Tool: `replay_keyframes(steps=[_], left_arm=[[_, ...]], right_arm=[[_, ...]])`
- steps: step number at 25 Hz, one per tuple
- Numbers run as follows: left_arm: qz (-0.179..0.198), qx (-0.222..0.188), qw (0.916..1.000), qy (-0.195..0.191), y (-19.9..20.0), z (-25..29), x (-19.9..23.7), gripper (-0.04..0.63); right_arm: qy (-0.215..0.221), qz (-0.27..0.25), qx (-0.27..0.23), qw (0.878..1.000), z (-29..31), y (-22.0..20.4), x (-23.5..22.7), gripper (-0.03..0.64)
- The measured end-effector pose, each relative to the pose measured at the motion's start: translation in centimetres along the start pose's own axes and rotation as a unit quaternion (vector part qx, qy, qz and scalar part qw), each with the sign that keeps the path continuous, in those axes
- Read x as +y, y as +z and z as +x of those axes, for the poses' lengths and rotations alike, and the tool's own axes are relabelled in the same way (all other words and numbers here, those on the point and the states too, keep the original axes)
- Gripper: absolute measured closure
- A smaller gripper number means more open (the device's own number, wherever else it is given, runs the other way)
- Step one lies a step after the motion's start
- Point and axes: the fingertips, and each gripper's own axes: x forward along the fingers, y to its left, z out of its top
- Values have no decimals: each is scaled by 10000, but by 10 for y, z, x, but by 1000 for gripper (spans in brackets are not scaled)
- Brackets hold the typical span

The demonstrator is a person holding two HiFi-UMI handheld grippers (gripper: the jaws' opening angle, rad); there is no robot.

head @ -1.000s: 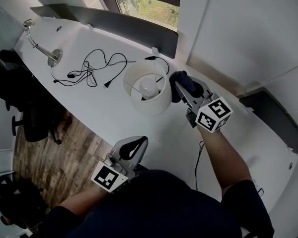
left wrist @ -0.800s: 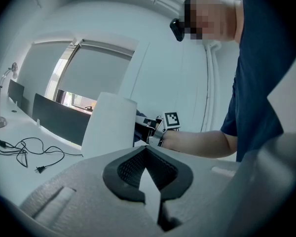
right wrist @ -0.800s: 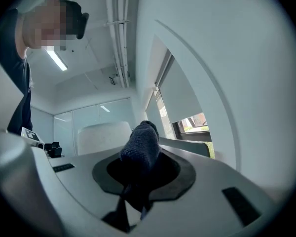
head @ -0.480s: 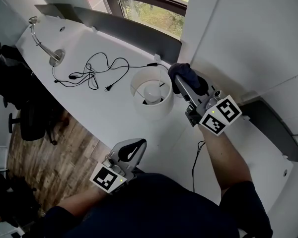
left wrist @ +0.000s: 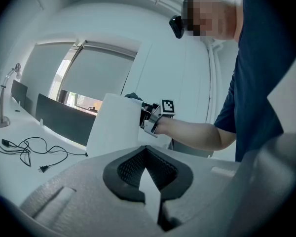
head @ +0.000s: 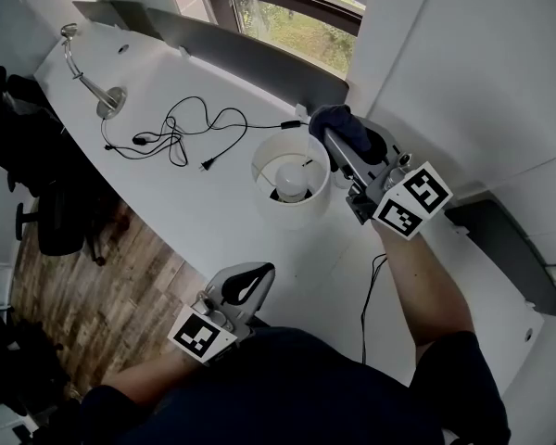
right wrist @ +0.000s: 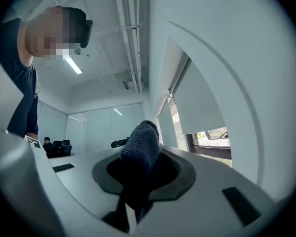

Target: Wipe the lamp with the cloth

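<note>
In the head view the lamp (head: 292, 180) stands on the white table (head: 185, 202), seen from above: a white drum shade with the bulb inside. My right gripper (head: 337, 145) is at the shade's far right side, shut on a dark blue cloth (head: 339, 122) that lies against the shade's rim. The right gripper view shows the cloth (right wrist: 140, 150) bulging out between the jaws. My left gripper (head: 245, 282) hangs near the table's front edge, shut and holding nothing. The left gripper view shows the lamp shade (left wrist: 116, 125) ahead of the left gripper (left wrist: 148, 184).
A tangled black cable with a plug (head: 180, 128) lies left of the lamp. A silver gooseneck lamp (head: 91, 85) stands at the table's far left end. Black office chairs (head: 39, 193) stand on the wood floor. Another cord (head: 367, 295) runs under my right arm.
My right gripper has carried the cloth from the shade's right side round toward its far side by the window. The left gripper has stayed in place.
</note>
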Motion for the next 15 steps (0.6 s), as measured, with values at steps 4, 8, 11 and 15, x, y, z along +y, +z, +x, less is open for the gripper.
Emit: replay_keyframes(steps=[4,8,11,15], left_arm=[[-44,32,10000,83,-3,0,7,590],[-79,65,9998,166,-6,-1,10,589],[-88,85,9997,231,-10,-3,13,589],[-123,95,9994,320,-13,-7,15,589]], right_arm=[[87,163,174,9997,3,-24,-10,528],[182,352,441,9982,5,-56,-22,528],[177,521,642,9964,5,-81,-31,528],[70,699,889,9936,2,-108,-42,529]])
